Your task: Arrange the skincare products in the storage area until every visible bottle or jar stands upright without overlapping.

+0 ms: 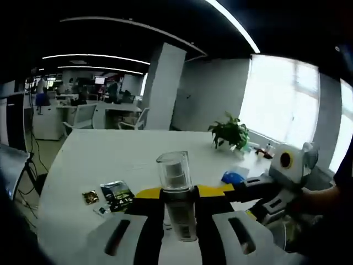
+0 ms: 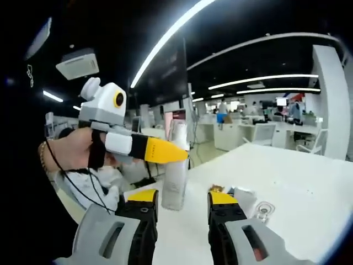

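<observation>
A slim pale bottle with a clear cap (image 1: 174,171) stands upright between my left gripper's (image 1: 179,194) yellow-tipped jaws, which are shut on its body just above the white table (image 1: 110,154). In the right gripper view the same bottle (image 2: 176,176) hangs in the left gripper (image 2: 168,152), held by a person's hand. My right gripper (image 2: 183,197) is open below it, close to the bottle, with nothing between its jaws. The right gripper (image 1: 259,190) also reaches in from the right of the left gripper view.
Several small sachets (image 1: 113,196) lie on the table to the left, and a blue item (image 1: 234,178) to the right. A potted plant (image 1: 230,132) stands at the far edge. A small clear cap (image 2: 263,211) and packets (image 2: 242,193) lie near my right jaw.
</observation>
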The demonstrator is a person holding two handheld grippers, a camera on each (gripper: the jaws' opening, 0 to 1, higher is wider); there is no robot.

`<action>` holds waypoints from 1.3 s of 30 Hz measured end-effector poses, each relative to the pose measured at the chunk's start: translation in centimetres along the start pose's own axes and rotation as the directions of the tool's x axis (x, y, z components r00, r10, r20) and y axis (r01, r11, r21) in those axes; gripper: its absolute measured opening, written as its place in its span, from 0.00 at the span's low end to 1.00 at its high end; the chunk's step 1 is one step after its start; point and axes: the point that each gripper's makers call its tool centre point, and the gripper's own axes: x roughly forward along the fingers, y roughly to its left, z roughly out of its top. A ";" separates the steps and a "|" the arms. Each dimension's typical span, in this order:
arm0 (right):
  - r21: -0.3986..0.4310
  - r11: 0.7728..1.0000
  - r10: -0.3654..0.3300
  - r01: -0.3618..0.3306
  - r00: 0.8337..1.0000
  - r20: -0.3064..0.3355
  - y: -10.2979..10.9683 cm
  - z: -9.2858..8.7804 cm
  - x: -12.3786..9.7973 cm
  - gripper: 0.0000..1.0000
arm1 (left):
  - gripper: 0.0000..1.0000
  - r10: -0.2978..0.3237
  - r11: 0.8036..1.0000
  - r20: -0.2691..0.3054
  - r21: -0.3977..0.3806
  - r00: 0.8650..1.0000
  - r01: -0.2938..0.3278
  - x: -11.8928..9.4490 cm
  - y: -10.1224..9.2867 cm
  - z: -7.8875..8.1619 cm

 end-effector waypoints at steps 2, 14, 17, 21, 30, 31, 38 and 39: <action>-0.009 1.000 -0.013 0.013 1.000 0.001 0.1 0.1 0.3 0.28 | 0.16 -0.001 1.000 0.001 0.018 1.000 0.001 0.0 -0.2 0.1; -0.020 0.995 -0.096 0.097 0.994 0.041 -0.2 1.3 1.2 0.23 | 0.16 -0.012 0.990 0.046 0.138 0.999 0.006 0.0 -0.7 1.3; 0.003 0.995 -0.096 0.096 0.994 0.044 -0.2 1.3 1.0 0.13 | 0.16 -0.024 0.993 0.058 0.116 0.998 0.017 0.2 -0.7 1.4; 0.015 0.997 -0.082 0.082 0.996 0.039 -0.5 1.1 0.8 0.12 | 0.16 -0.034 0.996 0.061 0.090 0.998 0.028 0.1 -0.7 1.2; 0.034 0.995 -0.094 0.093 0.995 0.032 -1.0 0.8 0.7 0.11 | 0.17 -0.089 0.988 0.070 0.133 0.994 0.079 0.5 -1.5 1.0; 0.033 0.995 -0.090 0.089 0.995 0.032 -1.1 0.9 0.5 0.11 | 0.16 -0.112 0.986 0.082 0.130 0.990 0.101 0.4 -1.8 1.1; 0.036 0.999 -0.024 0.023 0.999 0.028 -1.5 0.5 0.0 0.11 | 0.18 -0.224 0.974 0.103 0.066 0.969 0.218 0.2 -3.3 0.9; 0.039 0.999 -0.012 0.011 1.000 0.024 -1.6 0.3 -0.3 0.11 | 0.19 -0.236 0.971 0.101 0.068 0.967 0.230 0.1 -3.3 0.9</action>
